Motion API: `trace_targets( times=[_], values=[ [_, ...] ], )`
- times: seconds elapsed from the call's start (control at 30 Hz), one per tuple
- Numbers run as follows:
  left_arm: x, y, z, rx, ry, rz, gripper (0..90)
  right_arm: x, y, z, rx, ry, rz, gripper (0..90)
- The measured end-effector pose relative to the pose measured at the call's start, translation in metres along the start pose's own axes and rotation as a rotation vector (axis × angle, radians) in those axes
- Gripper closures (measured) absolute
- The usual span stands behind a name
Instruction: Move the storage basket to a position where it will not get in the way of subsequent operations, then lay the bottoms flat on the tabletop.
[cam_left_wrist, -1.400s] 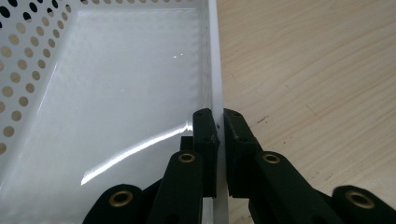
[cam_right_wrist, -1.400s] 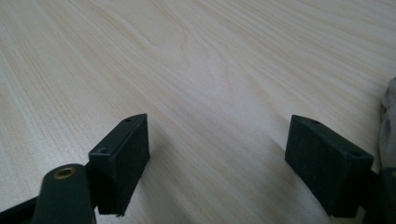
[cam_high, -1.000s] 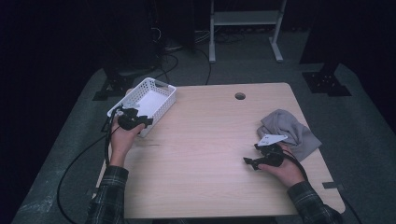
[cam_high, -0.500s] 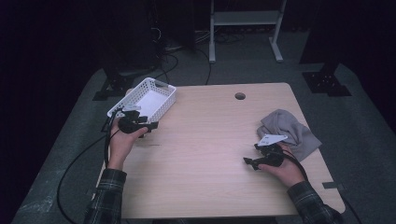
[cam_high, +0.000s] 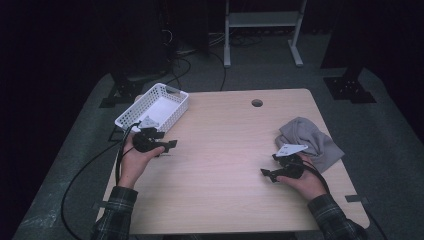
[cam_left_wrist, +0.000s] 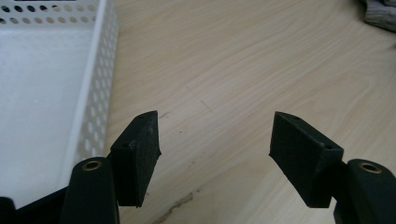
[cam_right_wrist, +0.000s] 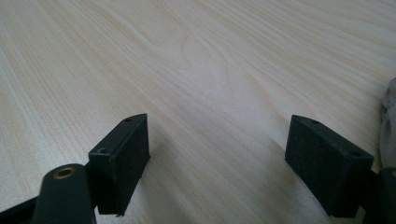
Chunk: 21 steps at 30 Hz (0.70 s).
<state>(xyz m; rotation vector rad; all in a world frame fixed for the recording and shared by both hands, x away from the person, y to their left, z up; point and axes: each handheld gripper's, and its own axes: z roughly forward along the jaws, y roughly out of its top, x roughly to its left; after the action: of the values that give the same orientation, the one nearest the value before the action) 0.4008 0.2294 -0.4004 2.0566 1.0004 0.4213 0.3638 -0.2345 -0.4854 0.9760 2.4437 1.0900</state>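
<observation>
Left gripper (cam_high: 167, 145) sits just off the near corner of the white perforated basket (cam_high: 176, 107), jaws having just been opening, nothing between them, pointing toward the table's middle. Over on the other side, the right gripper (cam_high: 265, 173) rests low on the light wooden table (cam_high: 225, 150), its jaws apart and empty, with the crumpled grey cloth (cam_high: 307, 140) just behind it. A round cable hole (cam_high: 257, 103) shows near the far edge.

Bare table (cam_high: 225, 165) between both hands, white basket (cam_high: 152, 106) blocking far left, grey cloth (cam_high: 307, 140) crowding the right edge
</observation>
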Motion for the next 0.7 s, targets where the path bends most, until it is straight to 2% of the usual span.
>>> trace_targets(
  times=[0.4, 0.7],
  values=[
    [-0.031, -0.018, 0.001, 0.030, -0.048, 0.038, 28.7, 0.000, 0.000, 0.000, -0.001, 0.001, -0.004, 20.0],
    [-0.049, -0.040, 0.011, 0.100, -0.066, 0.064, 26.6, 0.000, -0.001, 0.000, 0.007, 0.009, -0.011, 16.0]
  ],
)
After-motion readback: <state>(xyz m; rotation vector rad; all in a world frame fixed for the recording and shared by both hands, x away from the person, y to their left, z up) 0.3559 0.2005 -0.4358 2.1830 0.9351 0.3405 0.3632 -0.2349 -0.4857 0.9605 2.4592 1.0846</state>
